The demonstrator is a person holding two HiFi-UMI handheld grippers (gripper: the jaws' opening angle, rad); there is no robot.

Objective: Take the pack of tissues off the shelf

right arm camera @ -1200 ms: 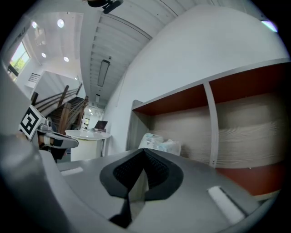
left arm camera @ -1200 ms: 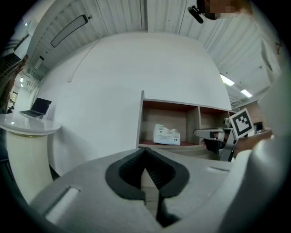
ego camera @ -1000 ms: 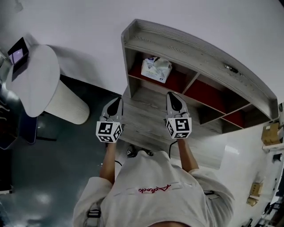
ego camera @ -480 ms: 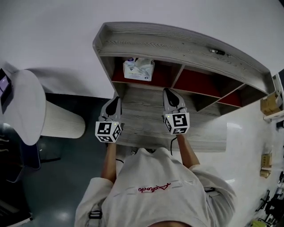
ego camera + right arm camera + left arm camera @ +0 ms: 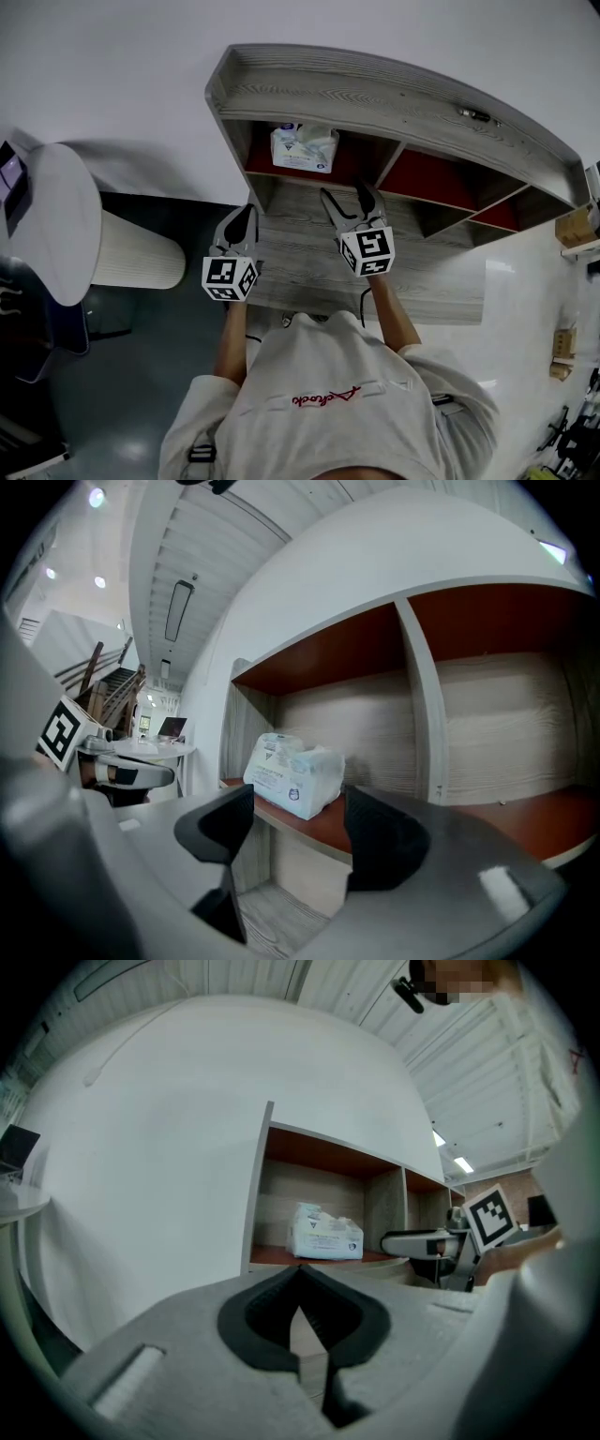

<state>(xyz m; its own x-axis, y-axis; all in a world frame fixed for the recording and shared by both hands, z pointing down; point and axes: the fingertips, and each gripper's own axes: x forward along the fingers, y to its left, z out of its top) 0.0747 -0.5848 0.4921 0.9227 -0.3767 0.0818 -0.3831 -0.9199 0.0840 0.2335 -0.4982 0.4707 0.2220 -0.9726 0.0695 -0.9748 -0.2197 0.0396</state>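
Note:
The white pack of tissues (image 5: 304, 148) (image 5: 325, 1234) (image 5: 293, 773) lies on the red floor of the leftmost compartment of the grey wooden shelf (image 5: 394, 103). My right gripper (image 5: 349, 203) (image 5: 298, 829) hovers over the desk surface just short of that compartment, its jaws opening wide with nothing between them; the pack sits beyond them, untouched. My left gripper (image 5: 241, 225) (image 5: 302, 1321) hangs at the desk's left front, its jaws together and empty.
The shelf has more red-floored compartments (image 5: 431, 183) to the right, separated by grey dividers. A round white table (image 5: 56, 220) with a small screen (image 5: 9, 173) stands at the left. A white wall runs behind the shelf. Boxes (image 5: 574, 225) sit at the far right.
The right gripper's jaws went from together to spread wide, and it turned slightly toward the tissue compartment. The head view first swung, then settled. The left gripper stayed put.

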